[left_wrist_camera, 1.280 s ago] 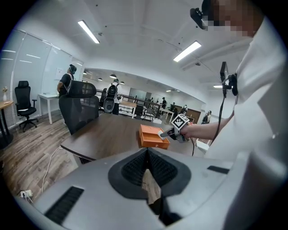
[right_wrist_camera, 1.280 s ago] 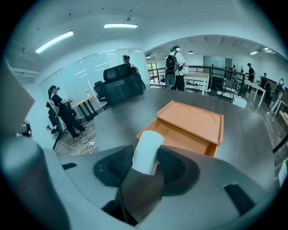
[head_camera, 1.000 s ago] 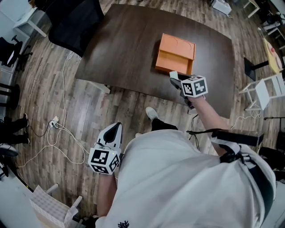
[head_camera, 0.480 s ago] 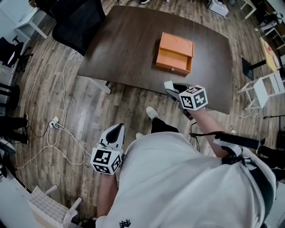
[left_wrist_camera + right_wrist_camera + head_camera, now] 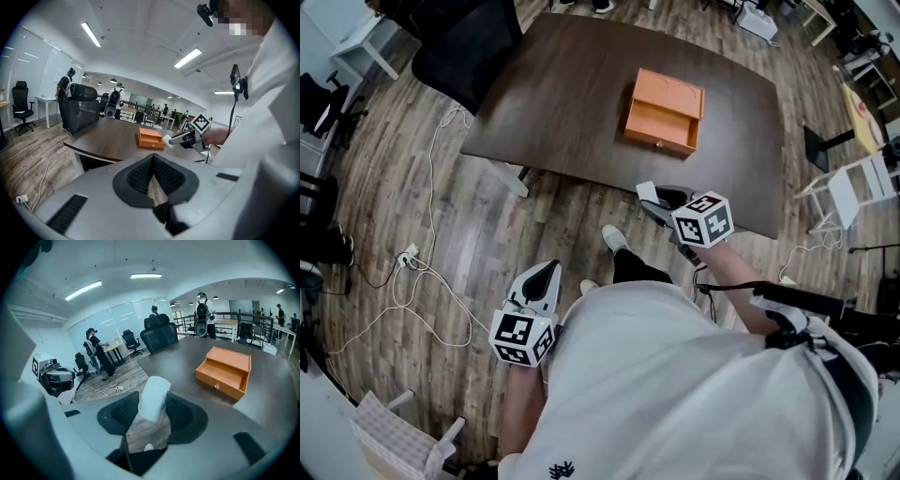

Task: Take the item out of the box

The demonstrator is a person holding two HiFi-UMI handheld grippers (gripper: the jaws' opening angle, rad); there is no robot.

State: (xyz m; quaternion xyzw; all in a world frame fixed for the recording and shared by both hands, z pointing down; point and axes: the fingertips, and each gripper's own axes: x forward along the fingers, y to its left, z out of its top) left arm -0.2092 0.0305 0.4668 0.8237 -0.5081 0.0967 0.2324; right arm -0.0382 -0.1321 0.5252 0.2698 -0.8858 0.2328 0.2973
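Observation:
An orange box with its drawer pulled open rests on the dark brown table; the drawer looks empty in the right gripper view. My right gripper hangs over the table's near edge, clear of the box, shut on a small white item. That item stands pinched between the two black pads. My left gripper hangs low over the wooden floor by my side, jaws together, with nothing in them. Its own view shows the box and the right gripper far ahead.
A black office chair stands at the table's far left corner. White chairs stand to the right. Cables and a power strip lie on the floor at left, a white basket at bottom left. People stand far off.
My right gripper has drawn back from the box toward the table's near edge, carrying the white item. The left gripper has stayed where it was.

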